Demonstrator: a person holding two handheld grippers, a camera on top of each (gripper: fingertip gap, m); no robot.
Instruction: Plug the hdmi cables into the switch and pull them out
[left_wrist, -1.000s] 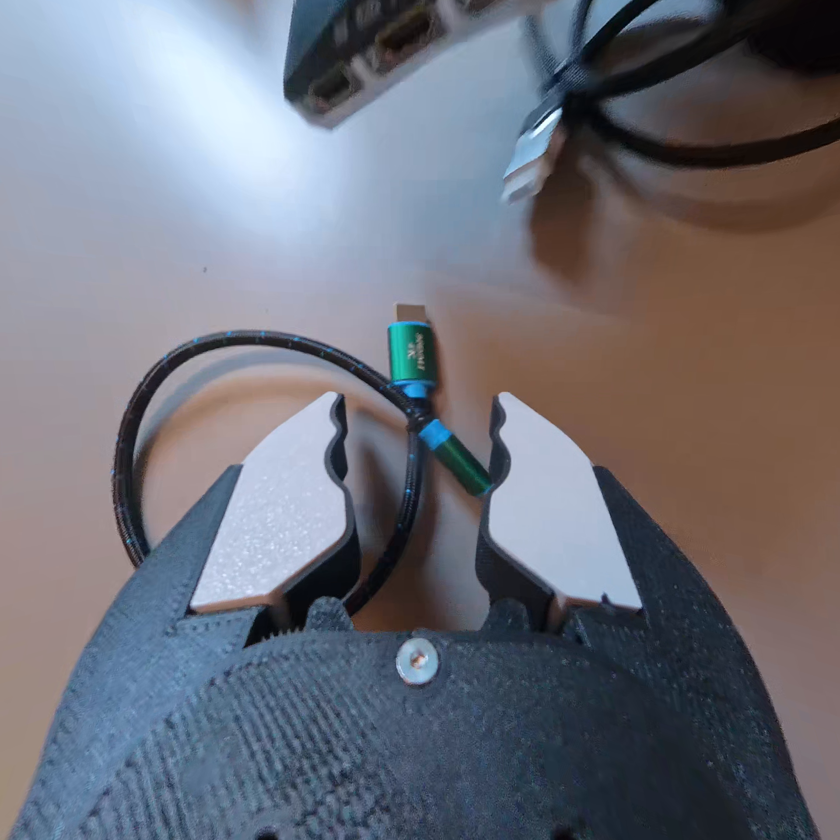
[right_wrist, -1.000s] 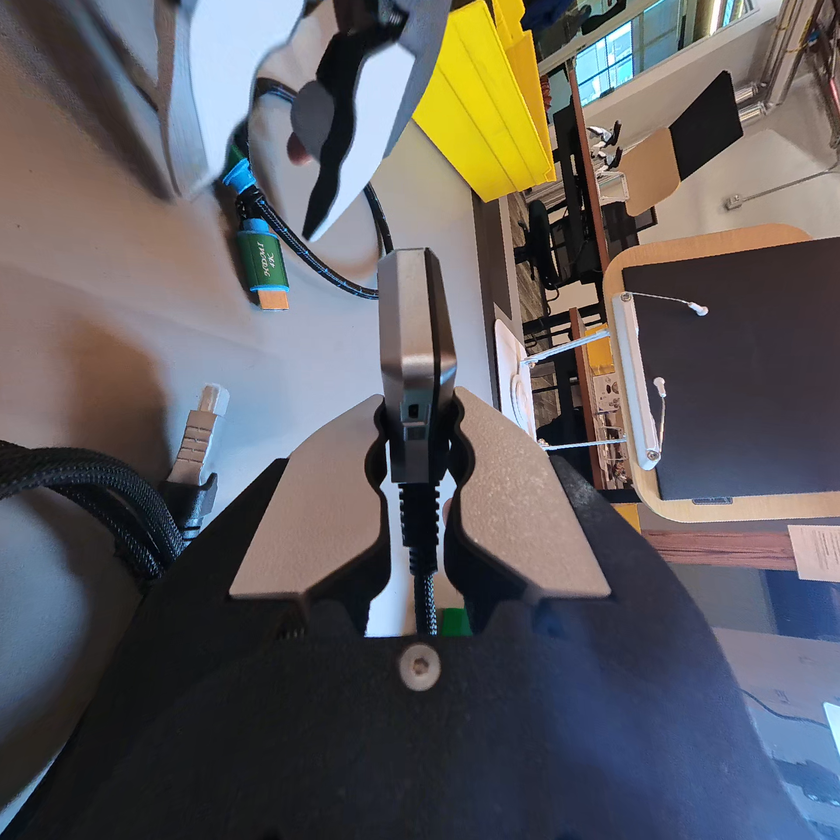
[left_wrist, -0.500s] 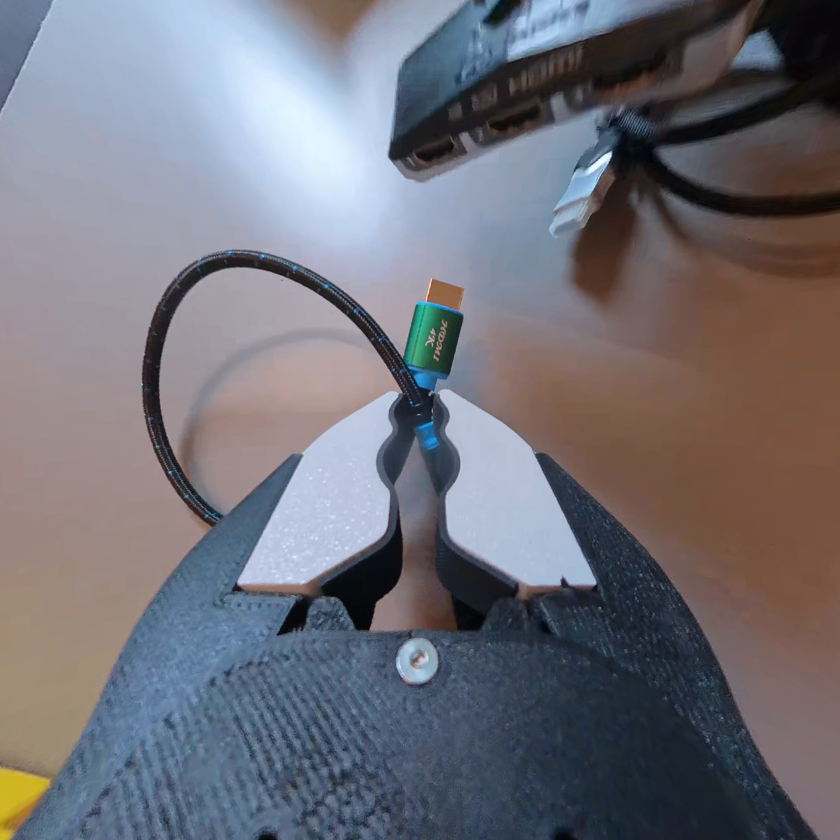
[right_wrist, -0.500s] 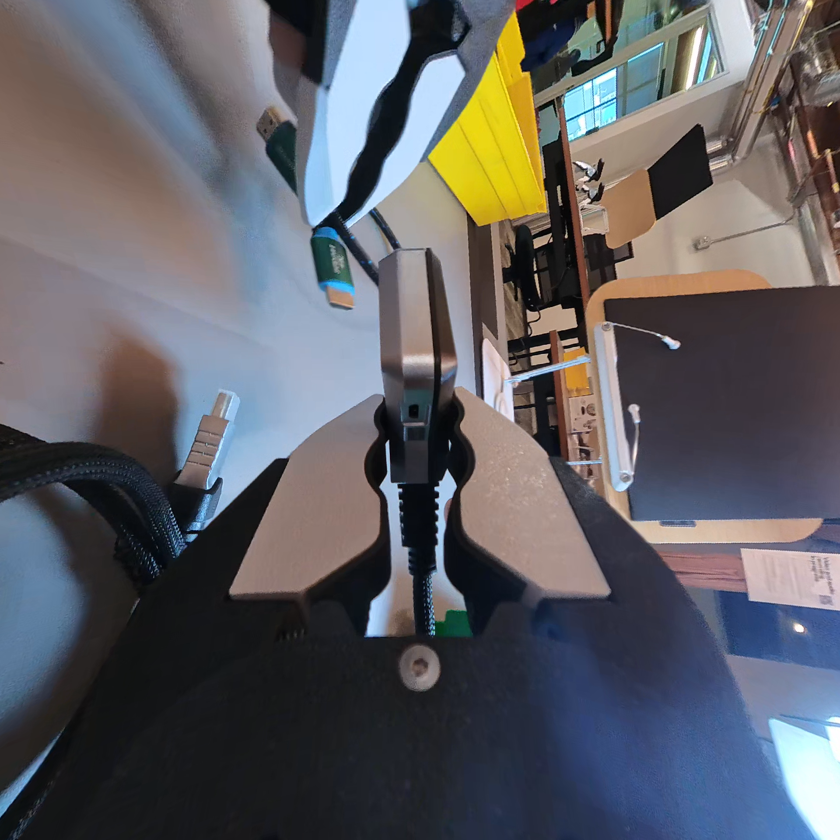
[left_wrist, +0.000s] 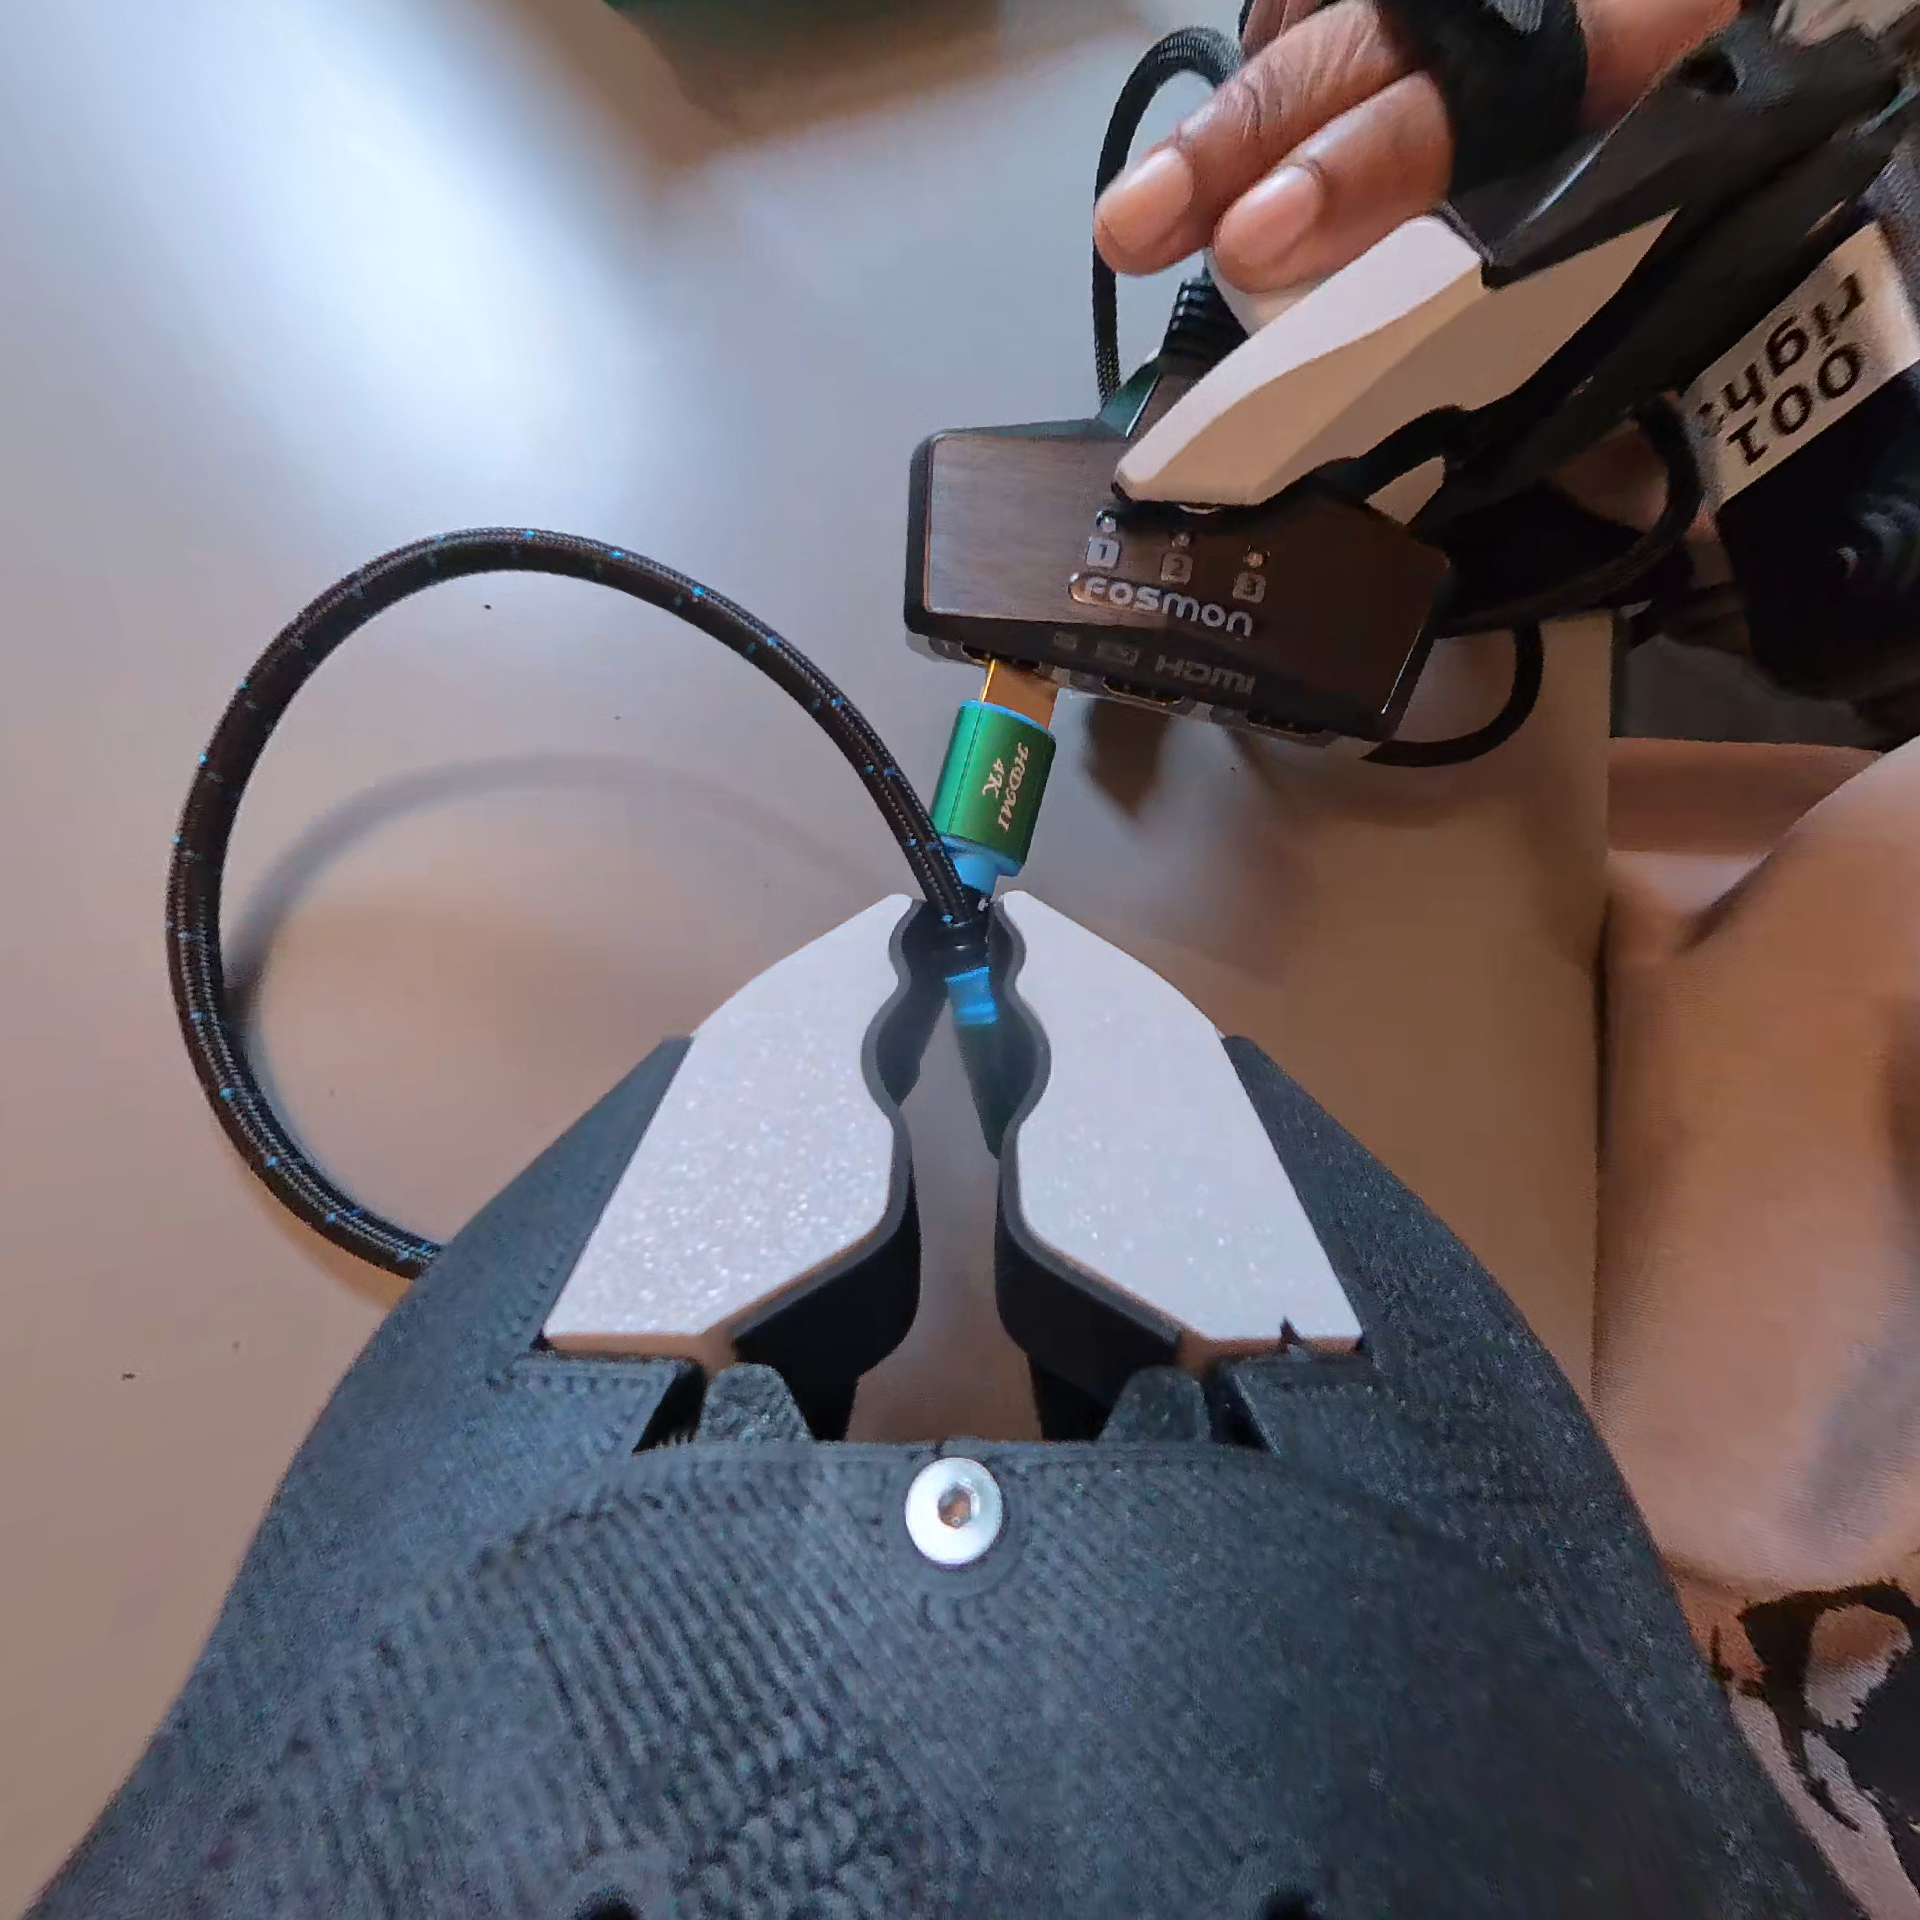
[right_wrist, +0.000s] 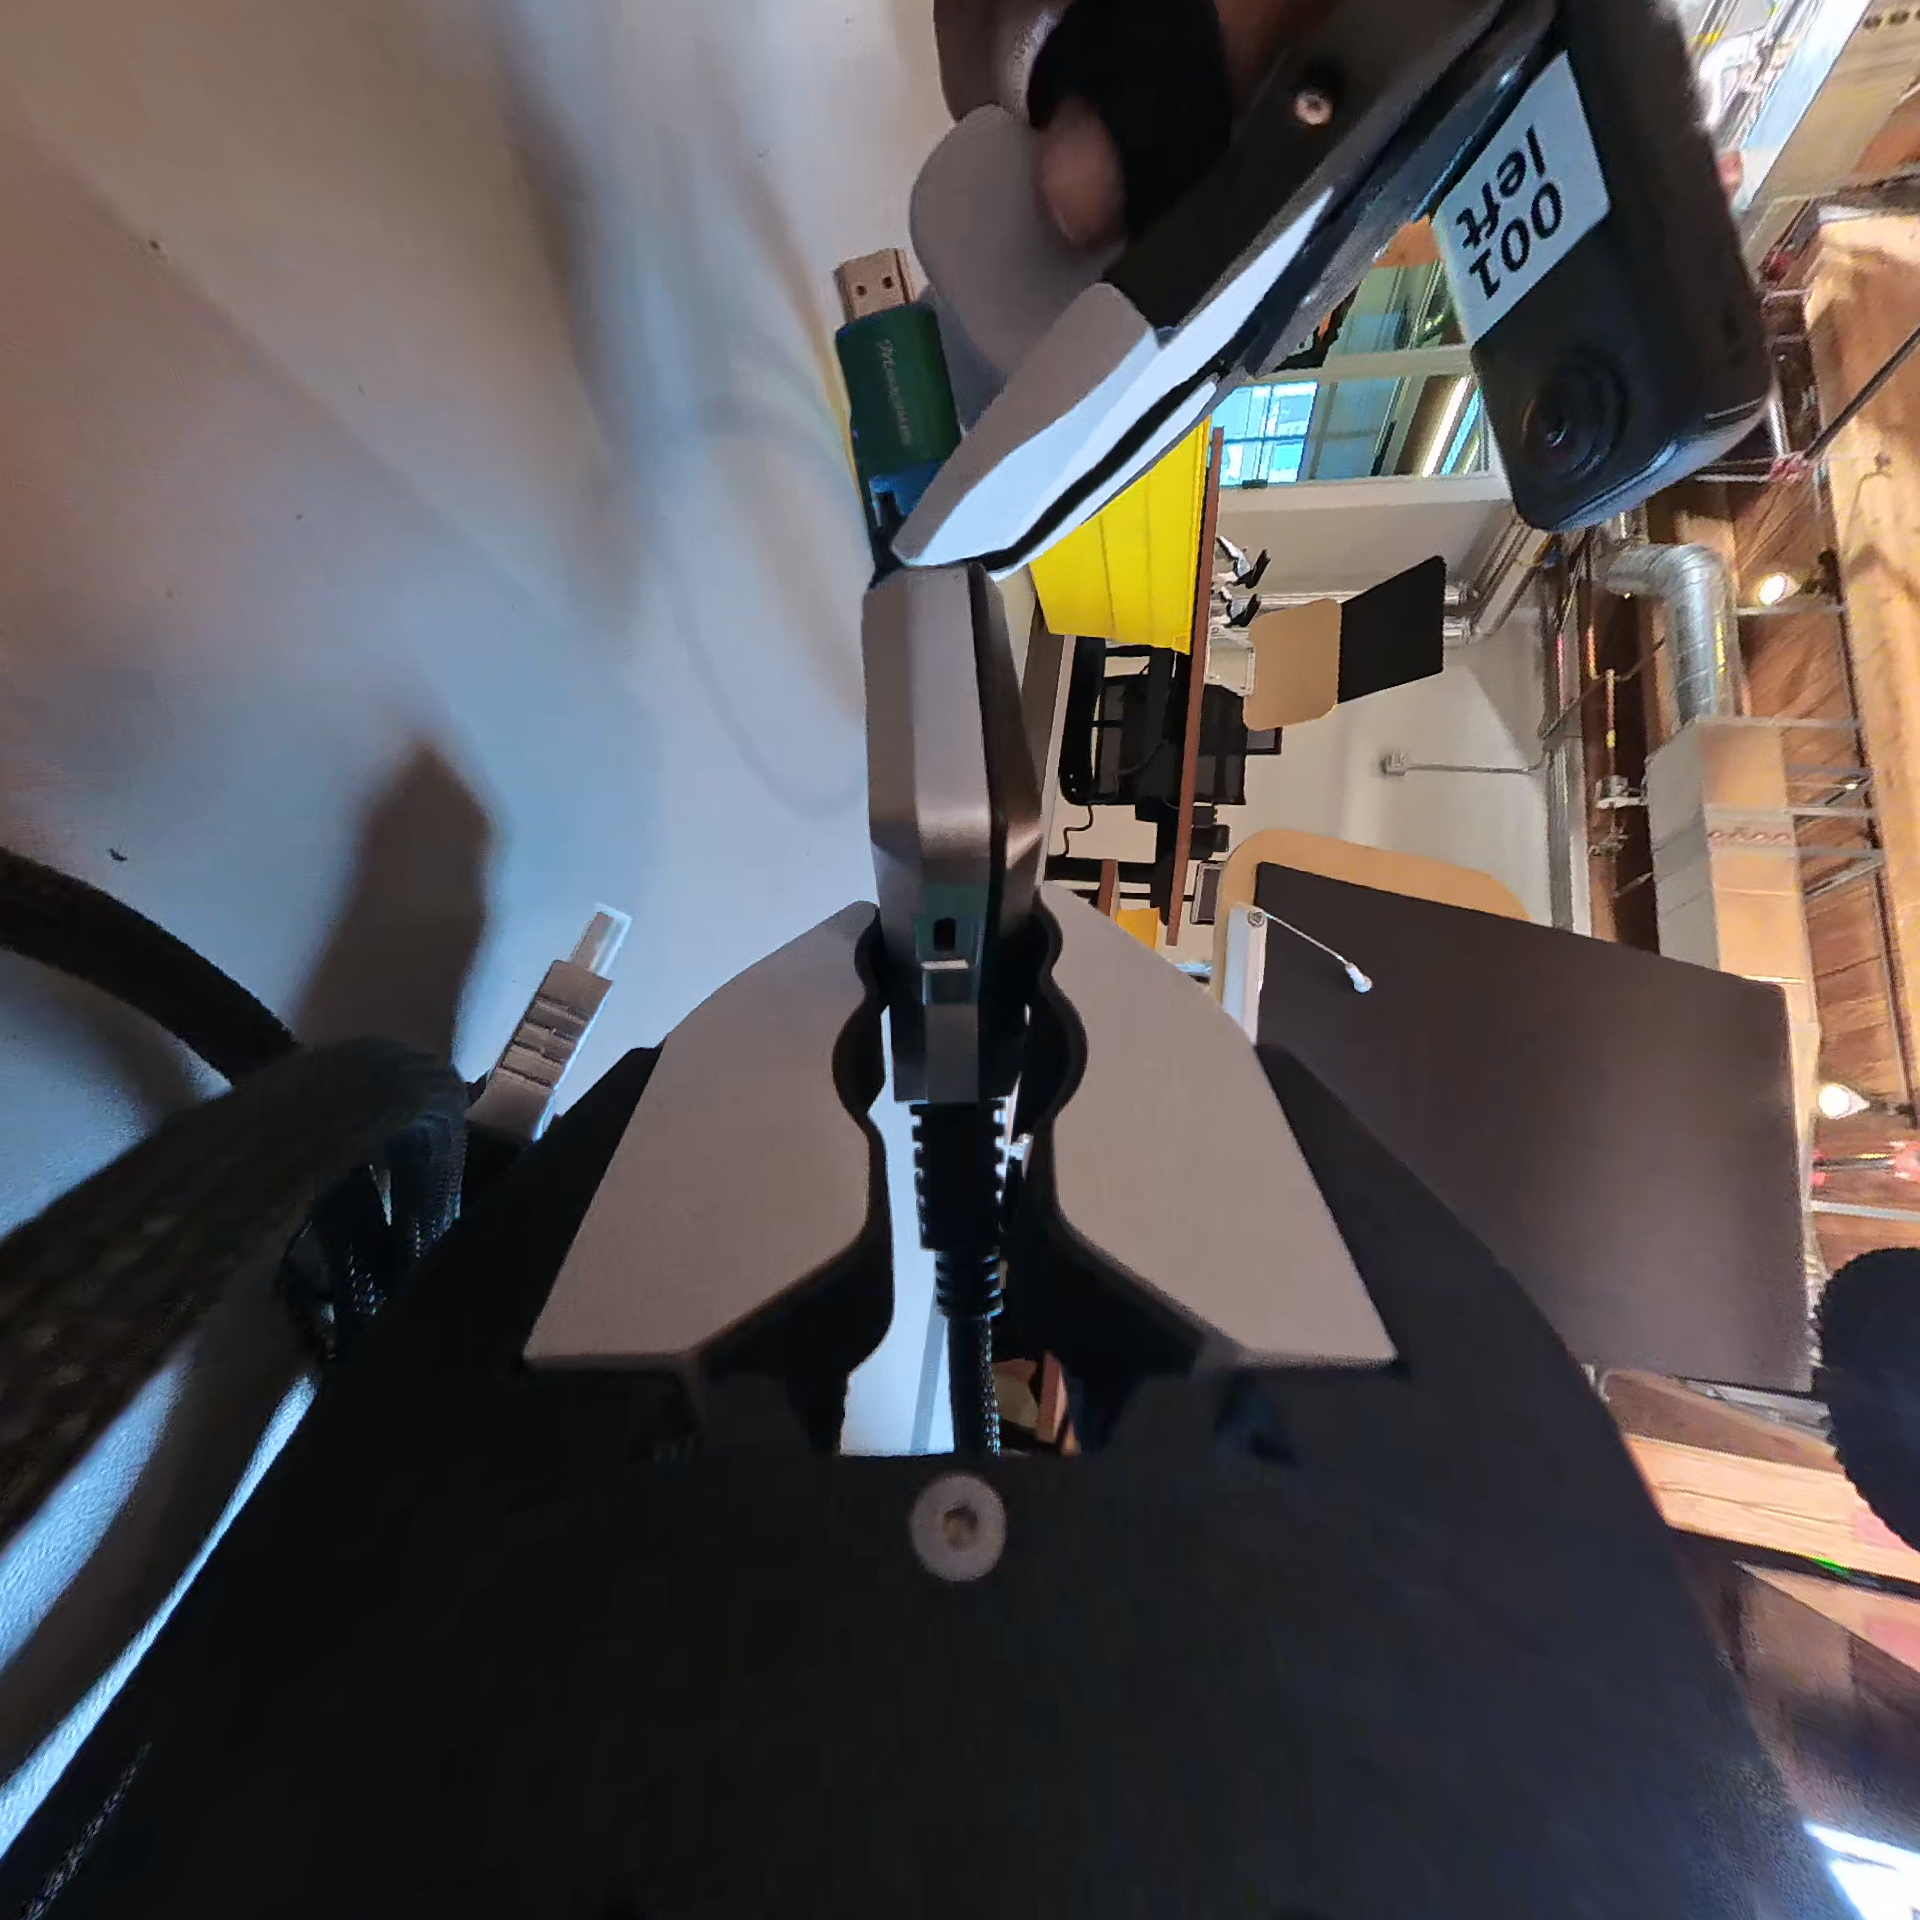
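Observation:
My left gripper (left_wrist: 961, 914) is shut on the green HDMI cable where its two ends cross, just behind the green plug (left_wrist: 992, 795). The plug's gold tip (left_wrist: 1023, 691) sits at the mouth of the leftmost port of the dark switch (left_wrist: 1039, 540), partly in. My right gripper (right_wrist: 956, 966) is shut on the switch (right_wrist: 940, 758), seen edge-on, and holds it above the table. The braided cable (left_wrist: 312, 727) loops out to the left. The cable's second green plug (right_wrist: 894, 384) sticks out free beside the left gripper's fingers (right_wrist: 1081, 436).
A silver plug (right_wrist: 566, 1023) on a thick black braided cable (right_wrist: 156, 1195) lies on the table (left_wrist: 416, 312) by the right gripper. A hand (left_wrist: 1278, 177) grips the right tool. Yellow bins (right_wrist: 1127, 561) stand at the table's far side. About 7 centimeters separates my left fingertips from my right.
My left gripper closed on the green cable, lifted it off the table and carried the plug up to the switch. The right gripper brought the switch closer.

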